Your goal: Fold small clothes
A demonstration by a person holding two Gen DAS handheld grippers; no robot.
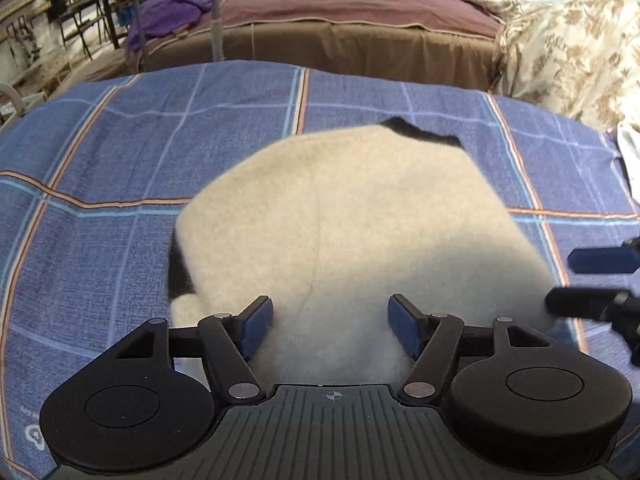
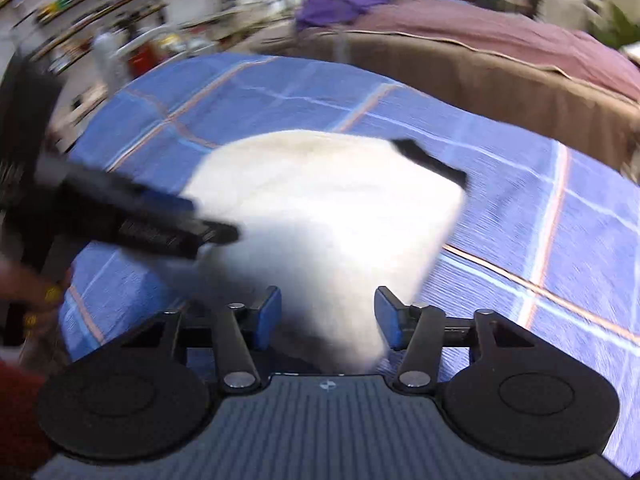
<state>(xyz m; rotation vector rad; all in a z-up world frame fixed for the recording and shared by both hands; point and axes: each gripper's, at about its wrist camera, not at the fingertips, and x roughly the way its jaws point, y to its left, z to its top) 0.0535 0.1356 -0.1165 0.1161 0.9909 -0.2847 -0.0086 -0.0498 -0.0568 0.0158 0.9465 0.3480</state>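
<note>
No container in either view, just a cream garment point(image 1: 352, 232) with black trim lying folded on the blue plaid sheet point(image 1: 120, 152) that covers the bed.

From the left wrist camera, the left claw point(image 1: 330, 330) stands wide open, its blue pads point(image 1: 256, 330) spread well apart, nothing pinched between them. The cream fabric fills the gap between the pads and runs away forward from the claw; whether the pads actually touch the cloth, I cannot tell. A black edge peeks out at the garment's far corner and another dark strip shows at its left side, near the left pad.

At the right edge of that same view, the right claw point(image 1: 592, 280) comes in sideways, one finger above the other with a clear gap between them, at the garment's near right corner.

Over to the right wrist camera, heavily blurred. The right claw point(image 2: 328, 318) is open too, blue pads apart, the cream garment point(image 2: 328, 216) sitting between them and stretching ahead on the plaid sheet point(image 2: 540, 220). Nothing is gripped. The left claw point(image 2: 192, 220) crosses in from the left, its tips at the garment's left edge.

Behind, a brown bed point(image 1: 360, 44) with a mauve cover carries a purple cloth point(image 1: 168, 16).
</note>
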